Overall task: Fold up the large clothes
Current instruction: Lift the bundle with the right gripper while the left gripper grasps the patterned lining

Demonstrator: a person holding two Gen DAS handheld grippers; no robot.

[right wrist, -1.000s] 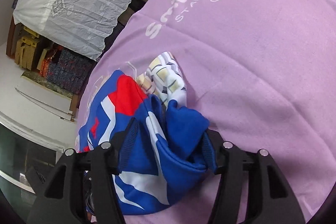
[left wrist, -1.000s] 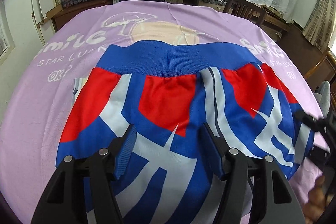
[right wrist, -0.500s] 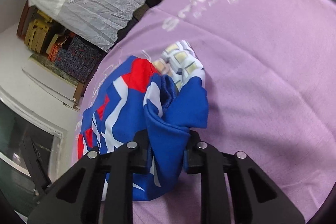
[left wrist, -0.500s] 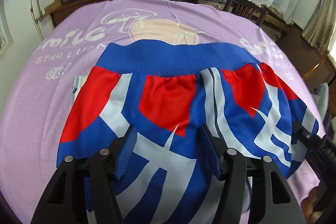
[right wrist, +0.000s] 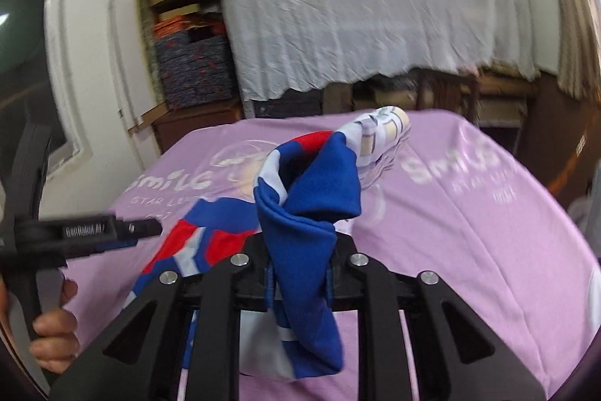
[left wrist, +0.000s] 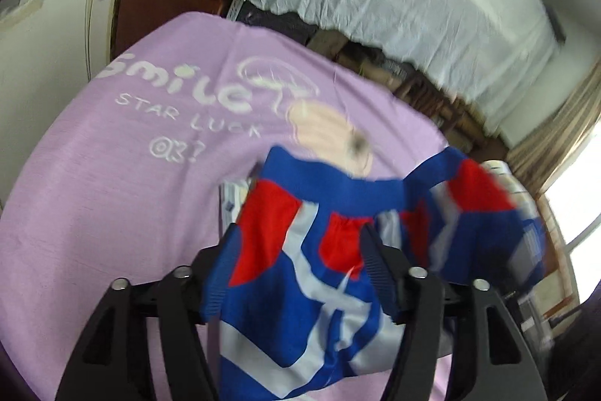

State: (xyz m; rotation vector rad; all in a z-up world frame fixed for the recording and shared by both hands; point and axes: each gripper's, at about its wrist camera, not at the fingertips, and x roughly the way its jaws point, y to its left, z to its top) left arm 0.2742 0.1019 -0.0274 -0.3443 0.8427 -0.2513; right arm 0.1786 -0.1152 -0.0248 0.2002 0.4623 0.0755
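Now the right gripper (right wrist: 298, 273) is clamped narrow on a bunched blue fold of the red, white and blue shorts (left wrist: 300, 273), lifting that edge off the lilac printed blanket (left wrist: 112, 175) that covers the table. Cloth lies between the fingers of the left gripper (left wrist: 296, 265), whose jaws are opening and stand fairly wide; whether its pads press the fabric cannot be told. A checked white garment (right wrist: 379, 130) lies just behind the raised shorts. At the left edge of the right wrist view, a hand (right wrist: 56, 337) holds the left gripper's handle.
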